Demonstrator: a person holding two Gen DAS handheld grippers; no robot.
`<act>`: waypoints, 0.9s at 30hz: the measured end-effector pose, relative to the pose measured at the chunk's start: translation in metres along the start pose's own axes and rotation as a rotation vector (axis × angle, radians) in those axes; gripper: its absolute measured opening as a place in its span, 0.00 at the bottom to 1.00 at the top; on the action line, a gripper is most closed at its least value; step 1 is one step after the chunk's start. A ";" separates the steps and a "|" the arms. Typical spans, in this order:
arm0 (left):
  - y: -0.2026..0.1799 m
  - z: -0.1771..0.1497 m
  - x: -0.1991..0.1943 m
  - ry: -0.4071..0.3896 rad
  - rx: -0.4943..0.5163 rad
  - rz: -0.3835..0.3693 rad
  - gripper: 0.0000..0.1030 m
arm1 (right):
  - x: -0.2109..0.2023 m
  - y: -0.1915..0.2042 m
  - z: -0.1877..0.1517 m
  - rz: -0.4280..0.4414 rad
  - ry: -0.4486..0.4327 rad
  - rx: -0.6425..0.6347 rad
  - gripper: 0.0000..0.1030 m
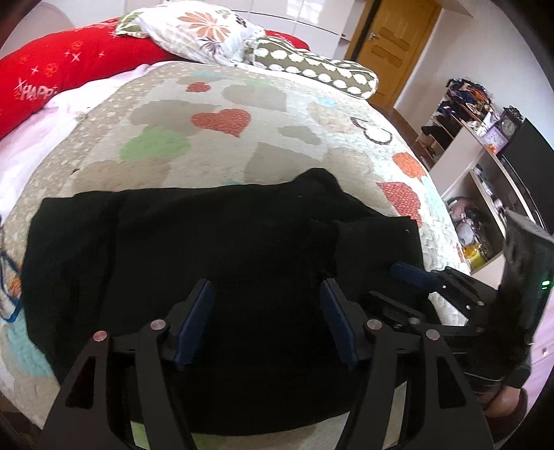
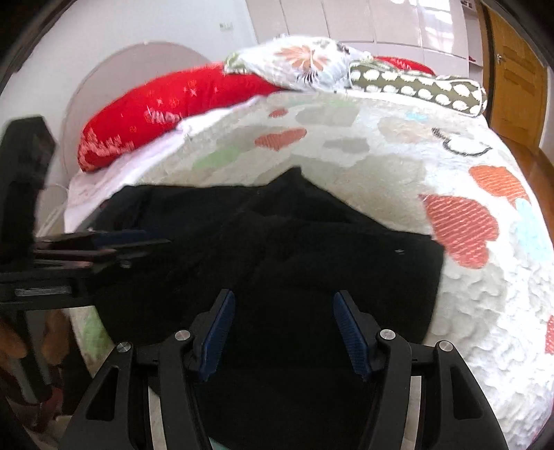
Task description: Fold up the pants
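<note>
Here both tongs, left tongs [image 1: 266, 287] and right tongs [image 2: 284, 297], gape empty over black pants [image 1: 207, 235]

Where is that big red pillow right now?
The red pillow lies at the head of the bed, upper left in both views, partly under the flowered pillow and beyond the black pants.

Bed [image 1: 45, 363]: covered by a cream quilt [image 1: 277, 152] patterned with red, green and grey hearts. Black pants [image 1: 214, 242] lie spread flat across the near part of the quilt (folded over in places, edges uneven). At the head end: a long red cushion [image 1: 69, 65], a flowered pillow [image 1: 200, 31] resting on it, and a dotted olive bolster [image 1: 322, 69] beside.
</note>
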State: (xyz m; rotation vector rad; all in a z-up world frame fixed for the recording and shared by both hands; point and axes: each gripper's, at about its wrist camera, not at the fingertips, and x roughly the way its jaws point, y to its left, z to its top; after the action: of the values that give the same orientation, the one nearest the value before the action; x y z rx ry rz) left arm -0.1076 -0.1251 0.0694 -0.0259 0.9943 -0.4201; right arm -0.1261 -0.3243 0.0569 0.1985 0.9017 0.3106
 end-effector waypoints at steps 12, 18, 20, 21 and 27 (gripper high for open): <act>0.028 -0.008 -0.012 -0.013 -0.070 0.009 0.71 | -0.013 0.014 0.001 -0.012 -0.017 -0.034 0.60; 0.040 -0.013 -0.019 -0.015 -0.106 0.001 0.71 | 0.003 0.018 -0.005 -0.003 0.020 -0.045 0.61; 0.045 -0.014 -0.023 -0.018 -0.116 0.003 0.71 | -0.001 0.019 0.000 -0.006 0.022 -0.046 0.61; 0.048 -0.015 -0.025 -0.020 -0.124 0.003 0.71 | -0.006 0.020 0.004 -0.006 0.010 -0.053 0.61; 0.068 -0.022 -0.044 -0.046 -0.172 0.014 0.72 | -0.016 0.040 0.028 0.050 -0.036 -0.104 0.65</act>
State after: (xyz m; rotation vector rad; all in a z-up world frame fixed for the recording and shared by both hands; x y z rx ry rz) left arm -0.1240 -0.0432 0.0785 -0.1826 0.9825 -0.3195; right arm -0.1201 -0.2933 0.0977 0.1306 0.8442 0.3979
